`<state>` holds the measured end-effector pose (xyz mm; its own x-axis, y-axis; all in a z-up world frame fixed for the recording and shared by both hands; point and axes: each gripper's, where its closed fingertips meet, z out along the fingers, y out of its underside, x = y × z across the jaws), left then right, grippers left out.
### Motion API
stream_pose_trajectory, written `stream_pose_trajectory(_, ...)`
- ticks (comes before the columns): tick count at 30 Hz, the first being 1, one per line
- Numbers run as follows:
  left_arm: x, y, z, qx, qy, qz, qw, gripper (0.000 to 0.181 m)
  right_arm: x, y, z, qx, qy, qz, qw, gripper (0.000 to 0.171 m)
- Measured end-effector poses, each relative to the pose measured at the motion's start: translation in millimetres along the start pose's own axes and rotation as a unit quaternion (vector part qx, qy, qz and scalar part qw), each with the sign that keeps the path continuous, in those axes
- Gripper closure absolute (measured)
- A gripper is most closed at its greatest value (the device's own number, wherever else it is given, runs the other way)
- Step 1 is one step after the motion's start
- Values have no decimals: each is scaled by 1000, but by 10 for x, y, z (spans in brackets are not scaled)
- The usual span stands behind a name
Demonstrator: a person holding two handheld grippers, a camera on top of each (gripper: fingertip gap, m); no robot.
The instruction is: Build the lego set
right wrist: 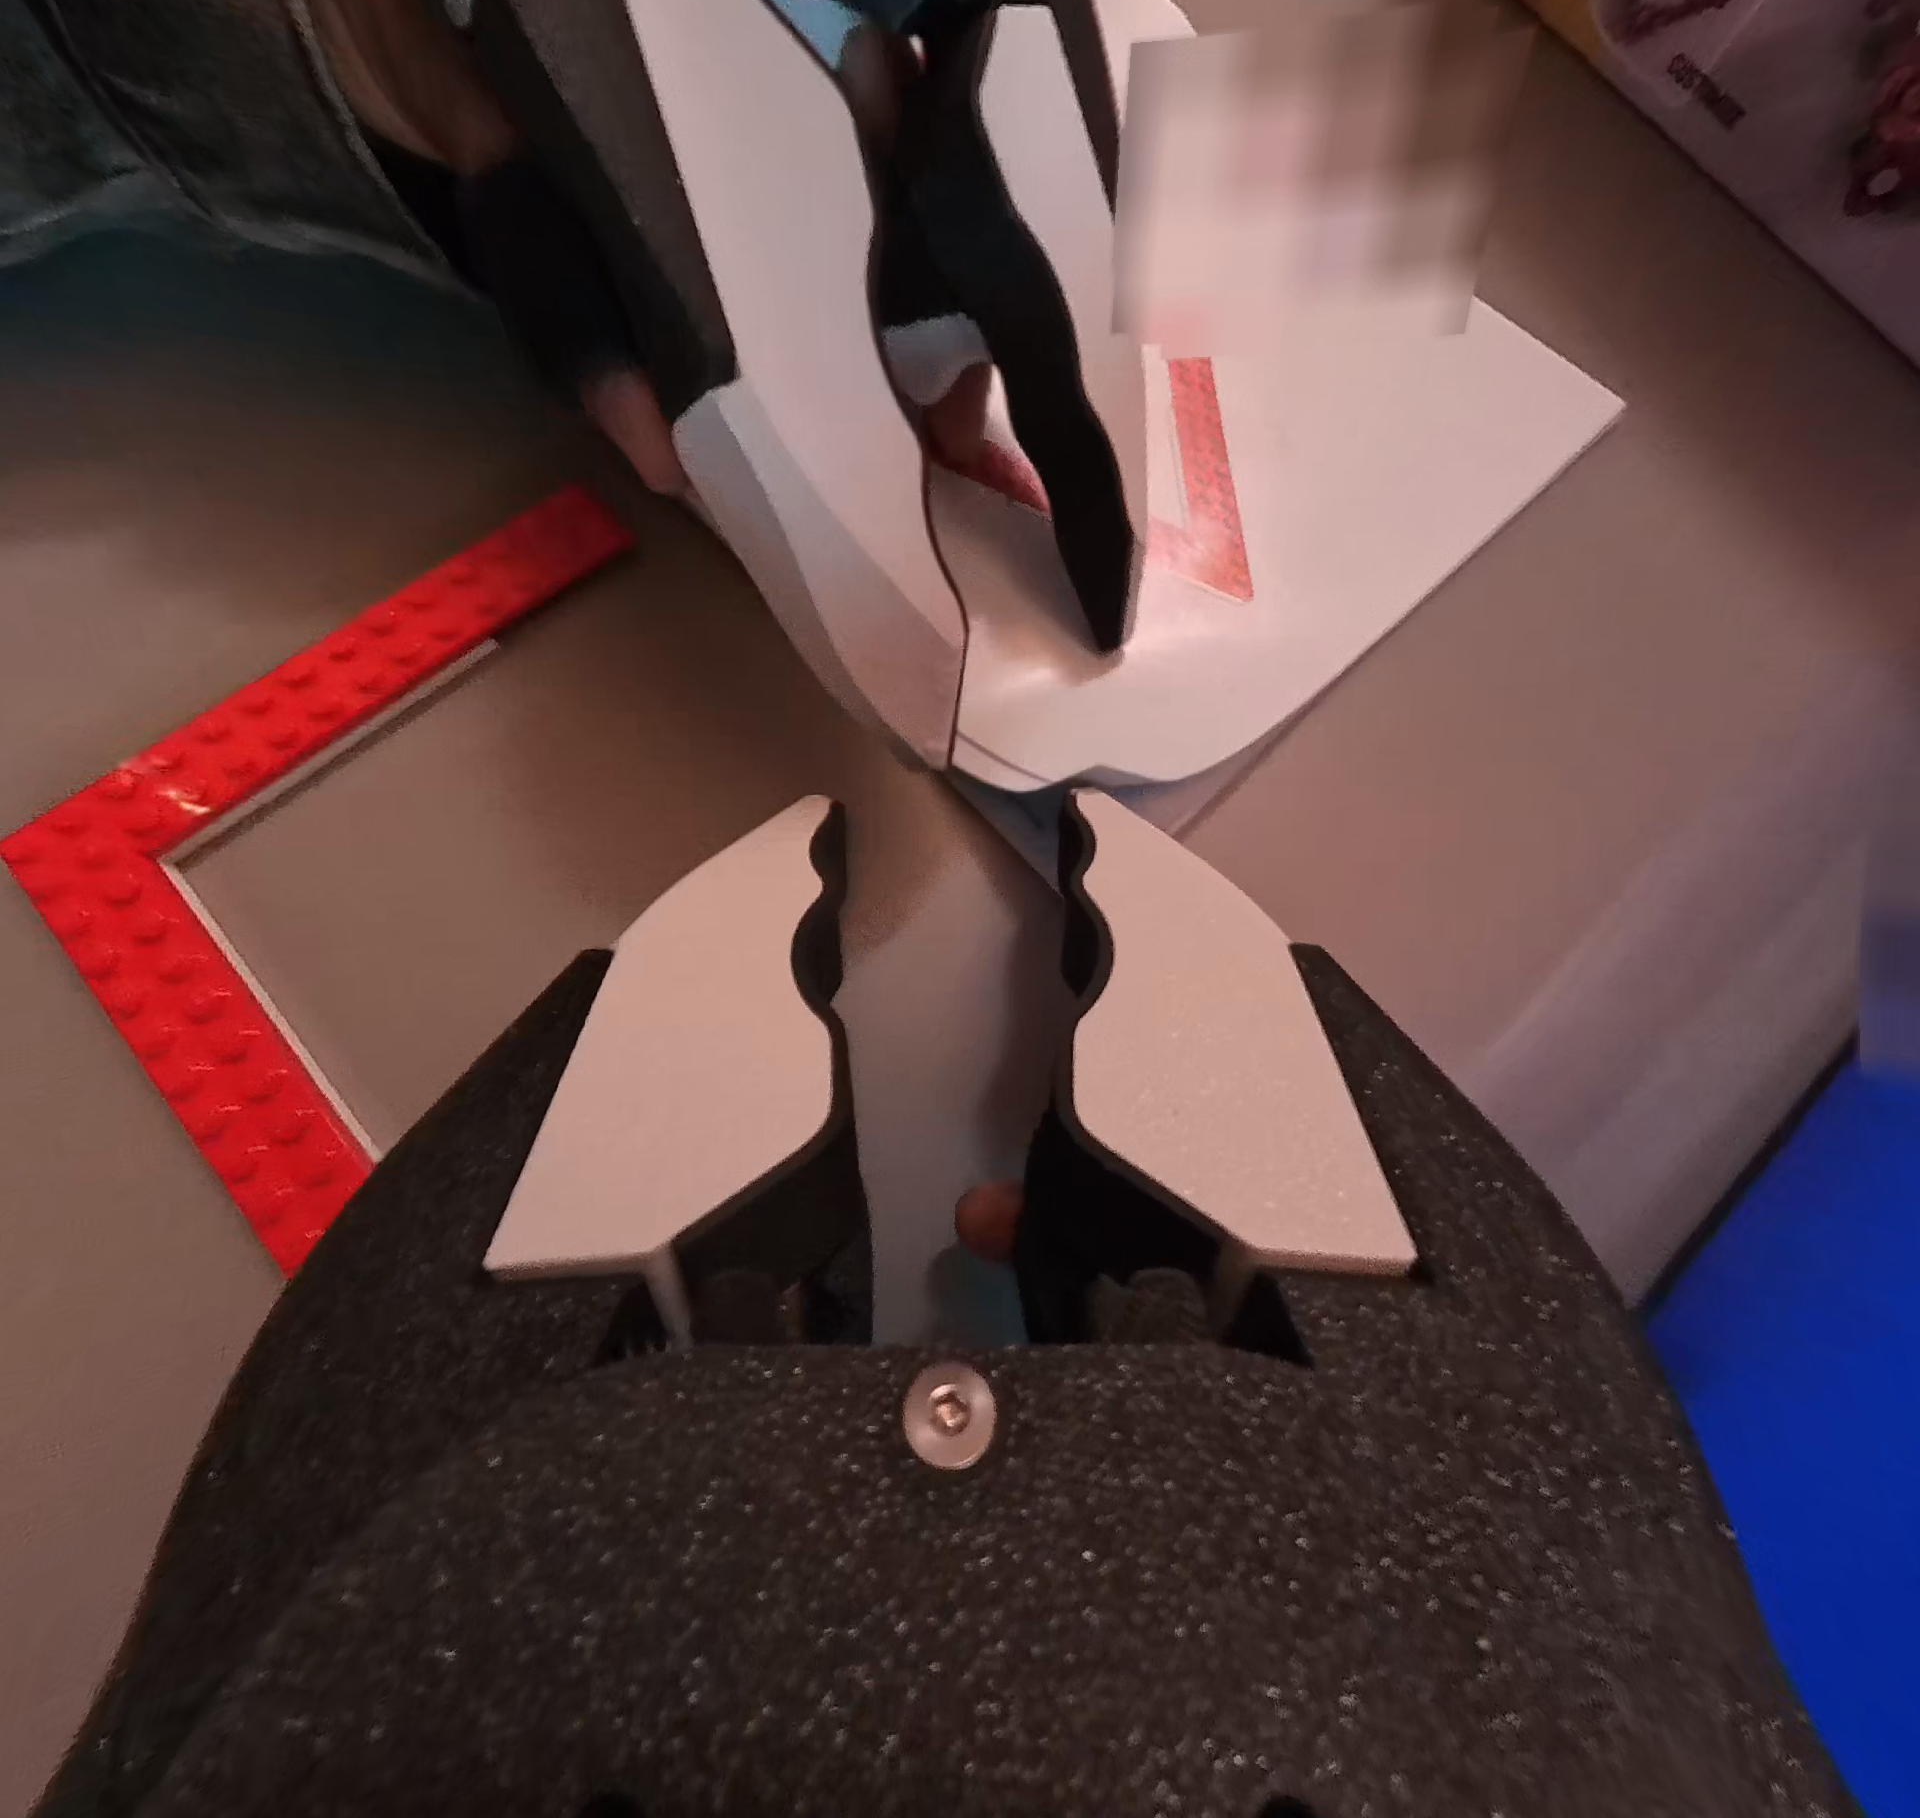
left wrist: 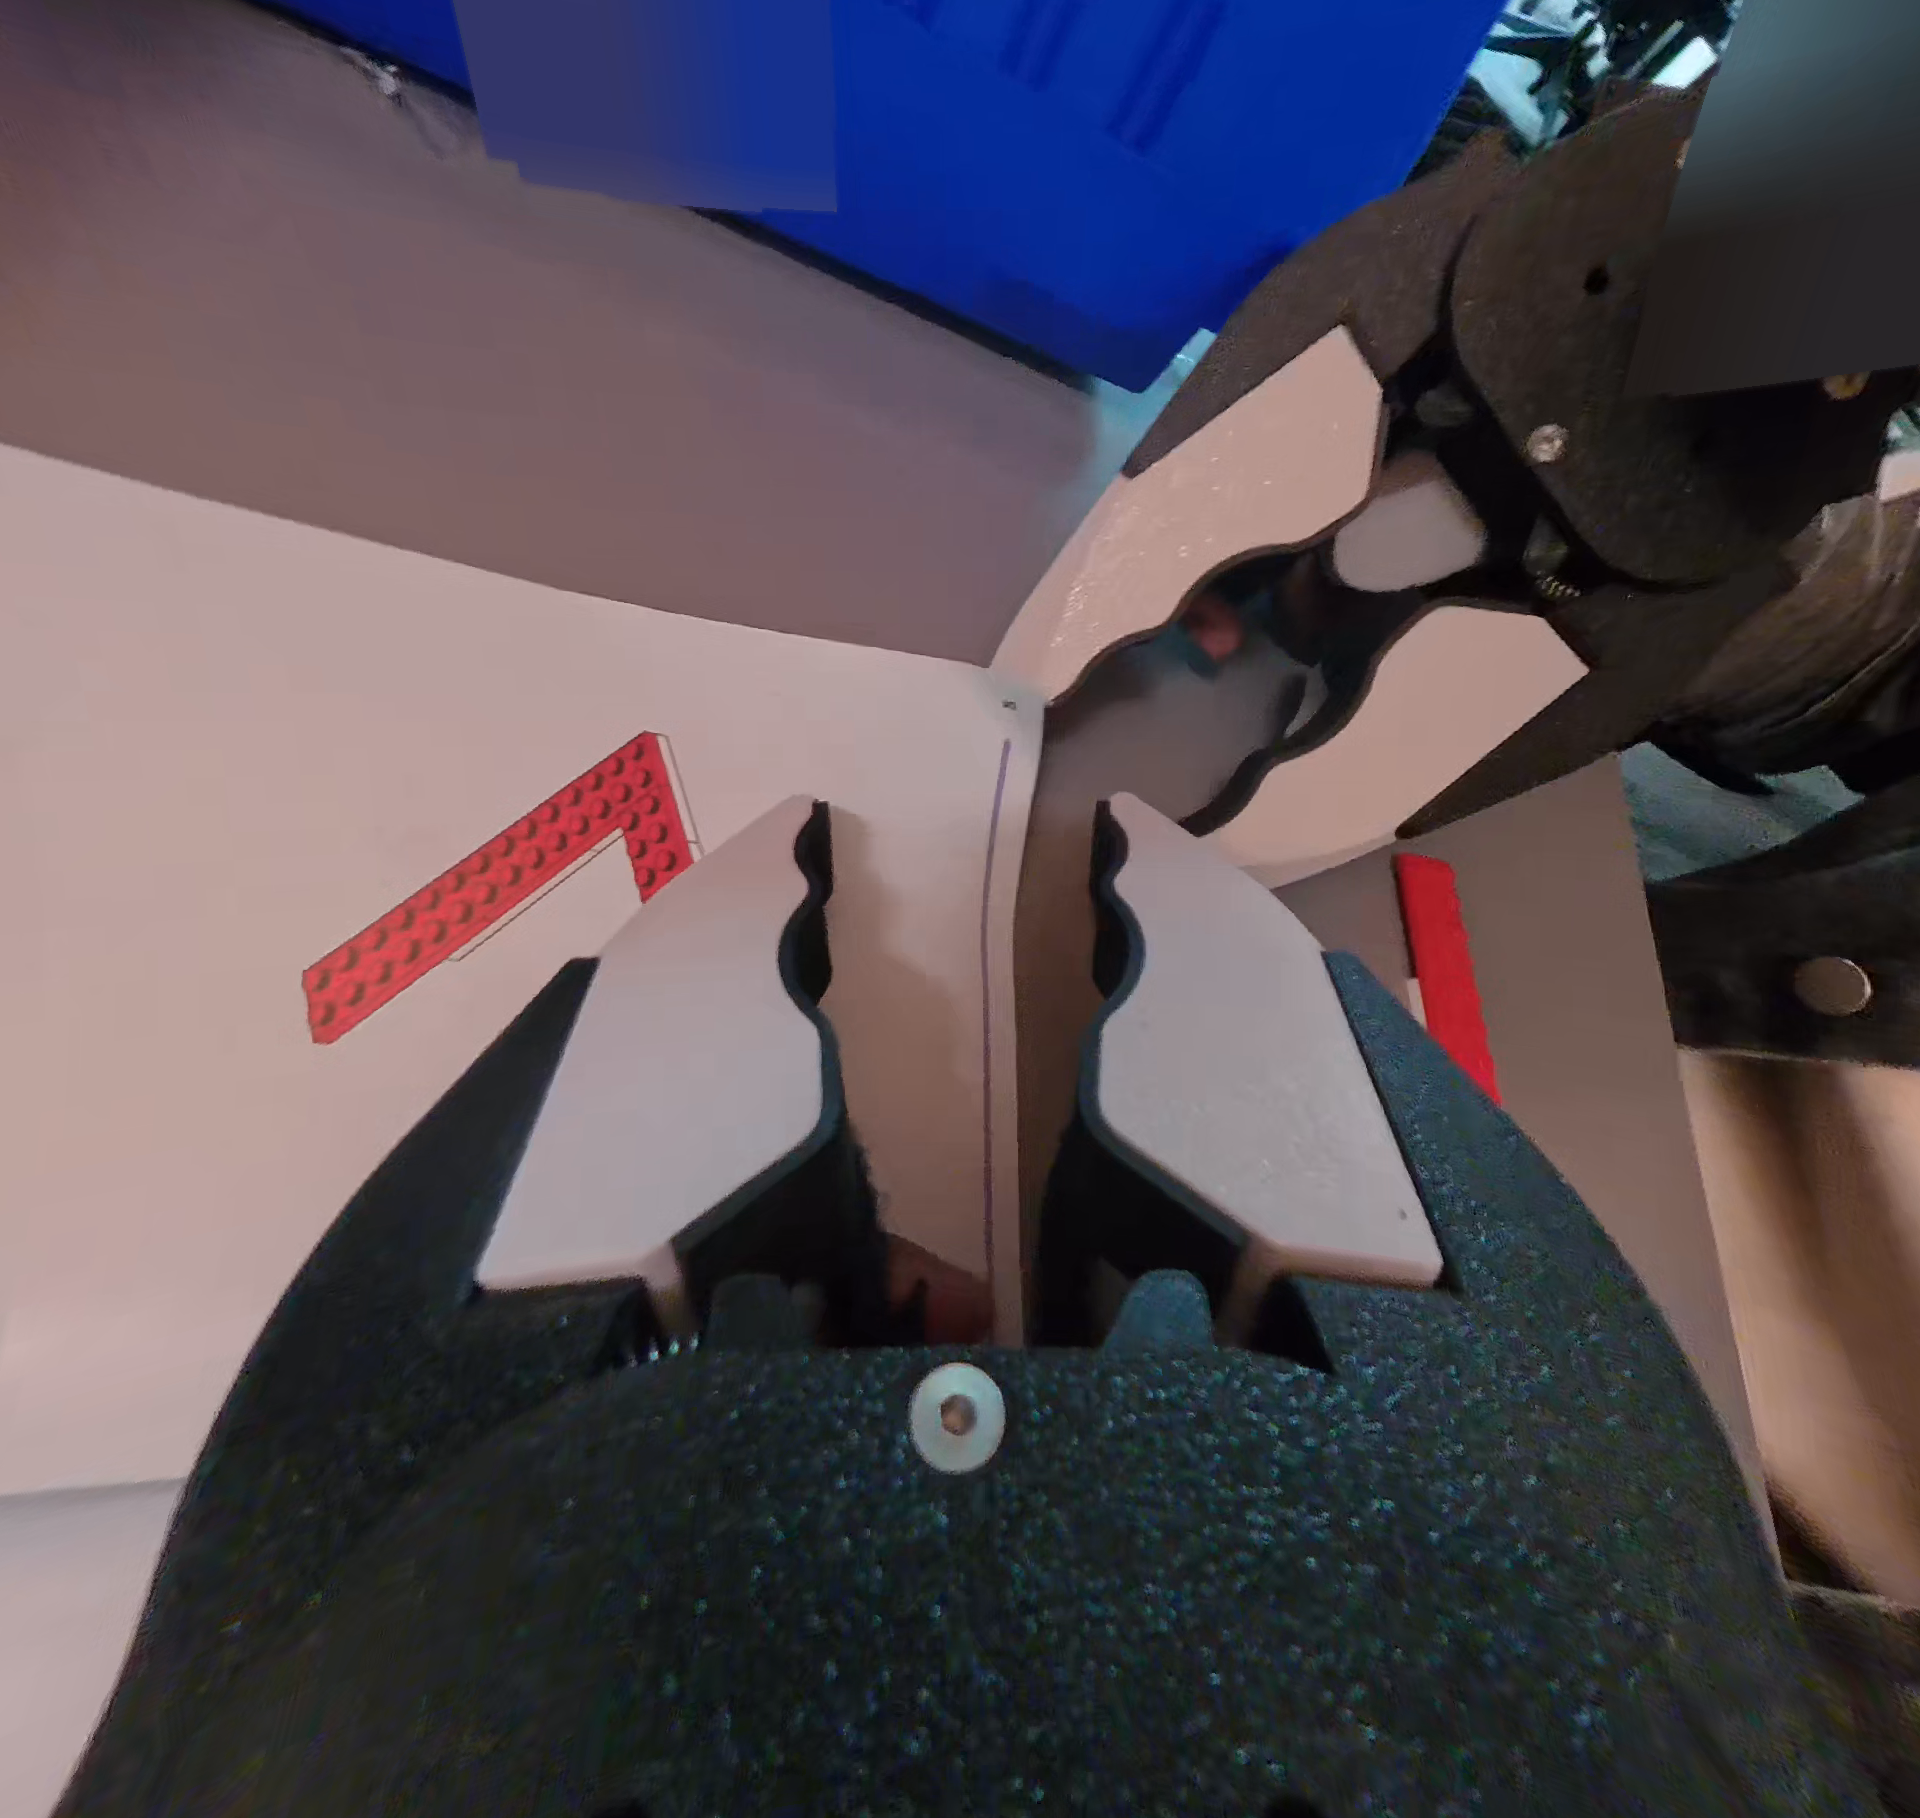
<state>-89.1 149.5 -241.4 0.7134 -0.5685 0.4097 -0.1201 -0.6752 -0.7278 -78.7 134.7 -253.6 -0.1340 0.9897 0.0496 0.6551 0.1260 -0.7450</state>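
A blue bin (left wrist: pixel 1039 158) stands at the table's (left wrist: pixel 520 397) far edge, a printed box (right wrist: pixel 1766 106) nearby.

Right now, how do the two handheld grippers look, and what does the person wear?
Both the left gripper and the right gripper have a rough, speckled black body with one silver screw at the centre. Each carries two pale grey fingers with wavy, black-lined inner edges. Near the left gripper, a dark sleeve shows.
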Motion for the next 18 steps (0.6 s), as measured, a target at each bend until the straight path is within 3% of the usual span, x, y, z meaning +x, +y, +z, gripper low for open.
stream_pose_trajectory(5, 32, -30, -30, 14, 30, -18, 999, 136, -90, -100, 115, -5, -30, -2, 1000, 115)
stream_pose_trajectory(13, -51, -302, -333, 153, 81, -97, 980, 140, -136, -405, 138, 73, -48, -2, 996, 111)
stream_pose_trajectory(18, -106, -358, -398, 185, 79, -116, 973, 133, -166, -540, 132, 114, -42, -28, 992, 108)
